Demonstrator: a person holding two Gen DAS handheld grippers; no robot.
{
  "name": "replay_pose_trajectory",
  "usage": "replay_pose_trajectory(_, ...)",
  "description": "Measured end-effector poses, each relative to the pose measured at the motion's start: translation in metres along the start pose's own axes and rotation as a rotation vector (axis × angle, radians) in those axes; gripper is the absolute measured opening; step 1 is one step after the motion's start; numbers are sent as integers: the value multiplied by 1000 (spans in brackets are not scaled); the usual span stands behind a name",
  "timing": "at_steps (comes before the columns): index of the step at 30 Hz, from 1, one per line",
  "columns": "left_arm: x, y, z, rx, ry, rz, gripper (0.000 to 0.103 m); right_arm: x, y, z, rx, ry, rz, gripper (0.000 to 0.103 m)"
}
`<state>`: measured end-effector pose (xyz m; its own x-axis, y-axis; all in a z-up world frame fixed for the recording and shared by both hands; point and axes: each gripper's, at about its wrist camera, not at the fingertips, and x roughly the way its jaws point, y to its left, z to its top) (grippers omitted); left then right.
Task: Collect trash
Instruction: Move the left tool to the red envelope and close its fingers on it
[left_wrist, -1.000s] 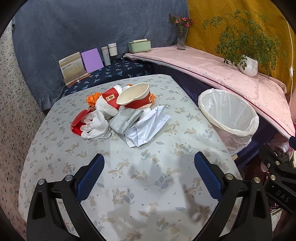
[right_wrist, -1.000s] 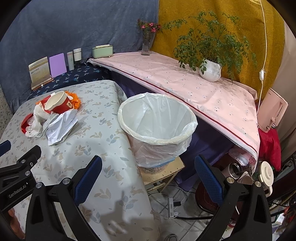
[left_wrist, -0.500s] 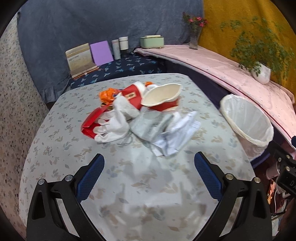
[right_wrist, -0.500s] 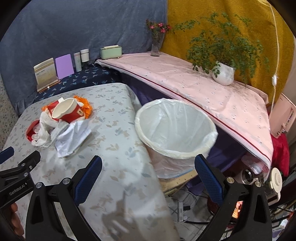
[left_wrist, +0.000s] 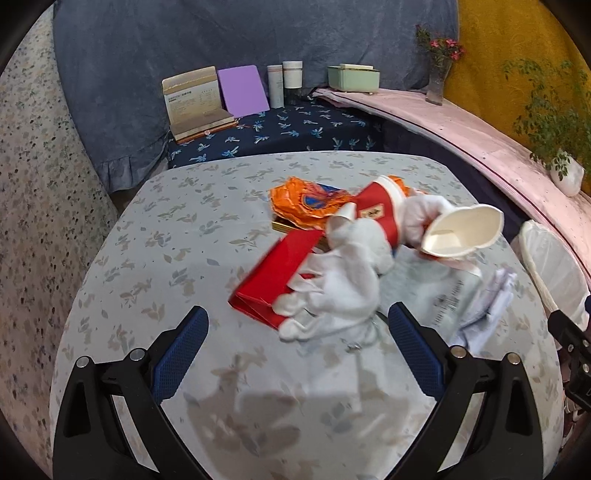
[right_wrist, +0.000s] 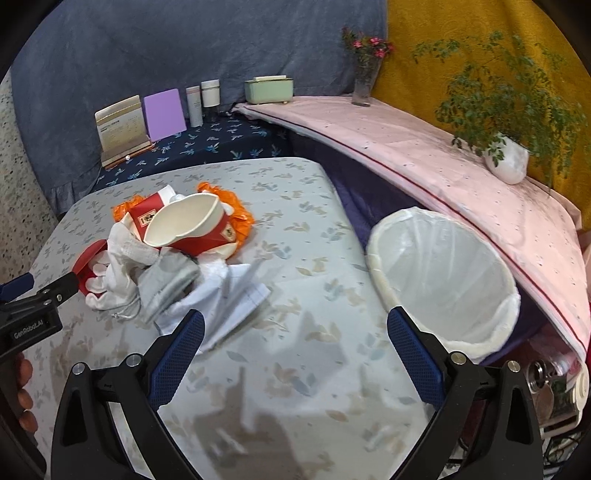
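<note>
Leaf-patterned cloth covered the table (right_wrist: 295, 280), where the trash heap sat toward its far side. Blur smeared the white glove (left_wrist: 340, 291) and grey pouch (left_wrist: 443, 291), and the red envelope (left_wrist: 280, 273) lay partly hidden beneath the glove. A crushed paper cup (right_wrist: 192, 225) lay on its side, mouth facing the lined bin (right_wrist: 443, 280) just off the table's edge. The left gripper (left_wrist: 297, 345) and the right gripper (right_wrist: 295, 343) hovered with jaws spread, holding nothing.
</note>
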<state>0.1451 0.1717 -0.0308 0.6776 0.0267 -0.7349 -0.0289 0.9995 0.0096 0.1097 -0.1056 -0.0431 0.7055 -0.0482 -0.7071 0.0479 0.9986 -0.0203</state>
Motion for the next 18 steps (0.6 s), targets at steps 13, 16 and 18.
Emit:
replay_pose_trajectory(13, 65, 32, 13, -20, 95, -81, 79, 57, 22, 10, 95, 102, 55, 75)
replay_pose_trajectory(16, 71, 33, 13, -18, 118, -120, 58, 62, 27, 10, 95, 115, 73, 68)
replay_pose_trajectory(18, 72, 32, 13, -18, 123, -132, 44, 63, 29, 9, 92, 117, 88, 62)
